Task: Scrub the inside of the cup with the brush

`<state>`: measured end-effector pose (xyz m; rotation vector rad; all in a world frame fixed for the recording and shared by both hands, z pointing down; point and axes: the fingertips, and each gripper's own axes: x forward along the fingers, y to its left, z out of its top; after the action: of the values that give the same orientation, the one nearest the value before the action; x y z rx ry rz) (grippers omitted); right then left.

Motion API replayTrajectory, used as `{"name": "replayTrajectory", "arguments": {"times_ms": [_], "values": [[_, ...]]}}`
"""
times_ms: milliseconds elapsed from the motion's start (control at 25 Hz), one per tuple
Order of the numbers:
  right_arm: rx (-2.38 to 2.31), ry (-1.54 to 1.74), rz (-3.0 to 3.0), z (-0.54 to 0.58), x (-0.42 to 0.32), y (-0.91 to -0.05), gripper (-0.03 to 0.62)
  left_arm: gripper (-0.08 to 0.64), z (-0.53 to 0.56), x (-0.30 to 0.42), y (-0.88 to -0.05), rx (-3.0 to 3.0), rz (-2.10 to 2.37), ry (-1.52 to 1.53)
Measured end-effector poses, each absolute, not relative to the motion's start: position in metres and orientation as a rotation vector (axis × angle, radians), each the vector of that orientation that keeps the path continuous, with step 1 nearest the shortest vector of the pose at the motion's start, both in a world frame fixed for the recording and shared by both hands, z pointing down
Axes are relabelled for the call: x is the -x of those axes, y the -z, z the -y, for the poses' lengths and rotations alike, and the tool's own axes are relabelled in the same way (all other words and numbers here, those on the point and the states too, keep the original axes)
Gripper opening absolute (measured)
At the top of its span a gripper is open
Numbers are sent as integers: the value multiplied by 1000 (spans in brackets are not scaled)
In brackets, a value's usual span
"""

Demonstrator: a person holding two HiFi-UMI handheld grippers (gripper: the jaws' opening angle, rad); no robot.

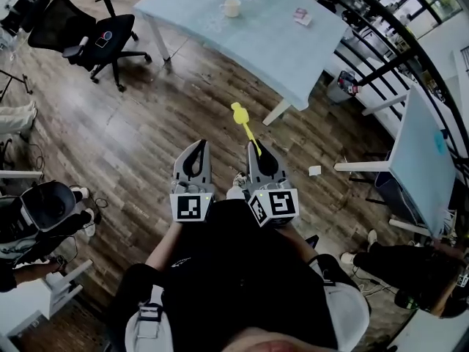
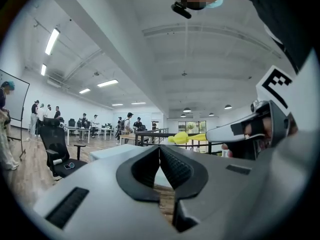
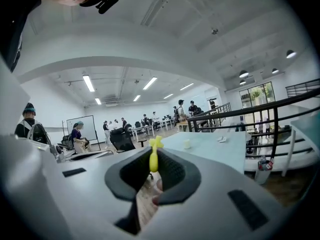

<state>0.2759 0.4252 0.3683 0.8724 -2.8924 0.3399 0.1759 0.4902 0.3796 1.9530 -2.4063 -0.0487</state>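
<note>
The person's dark-clothed torso (image 1: 234, 270) is filling the near edge of the head view, and just beyond it both grippers are pointing out over the wooden floor (image 1: 124, 130). The left gripper (image 1: 200, 147) is sitting fully closed, pads meeting with nothing between them. The right gripper (image 1: 253, 149) is pinching the low end of a yellow brush (image 1: 245, 123), whose head is sticking out ahead of the jaws. The cup (image 1: 231, 6) is standing on the far light-blue table (image 1: 278, 57), well apart from both grippers.

The brush is looking light and thin, probably plastic. Gripped only at its end, it is likely to swivel in the pinch once it is pressing on a wall. The cup is looking like a pale, rigid mug, smooth and breakable. The idle left gripper would do best clamping across its rim or wall.

The cup's inside is not showing, its handle is too small to make out, and the brush's bristles and gripped end are hiding from every view.
</note>
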Motion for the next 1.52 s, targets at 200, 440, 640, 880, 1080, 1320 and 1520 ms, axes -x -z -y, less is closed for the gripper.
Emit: {"name": "replayTrajectory", "arguments": {"times_ms": [200,440,640,880,1080,1320,1520], "values": [[-823,-383,2936,-398,-280,-367,40,14,-469,-183,-376,-1939,2446,48],[-775,-359,2943,-370,-291,-366,40,14,-442,-195,-377,-1860,2513,5],[-791,-366,2932,-352,-298,-369,40,14,-418,-197,-374,-1900,2517,-4],[-835,-334,2891,-331,-284,-374,38,14,-394,-182,-371,-1924,2508,22],[-896,-304,2862,-310,-263,-378,38,14,-365,-154,-374,-1963,2466,77],[-954,-304,2849,-274,-208,-374,40,12,-322,-100,-367,-2028,2407,132],[-977,-301,2851,-257,-139,-365,40,12,-292,-29,-364,-2057,2380,106]]}}
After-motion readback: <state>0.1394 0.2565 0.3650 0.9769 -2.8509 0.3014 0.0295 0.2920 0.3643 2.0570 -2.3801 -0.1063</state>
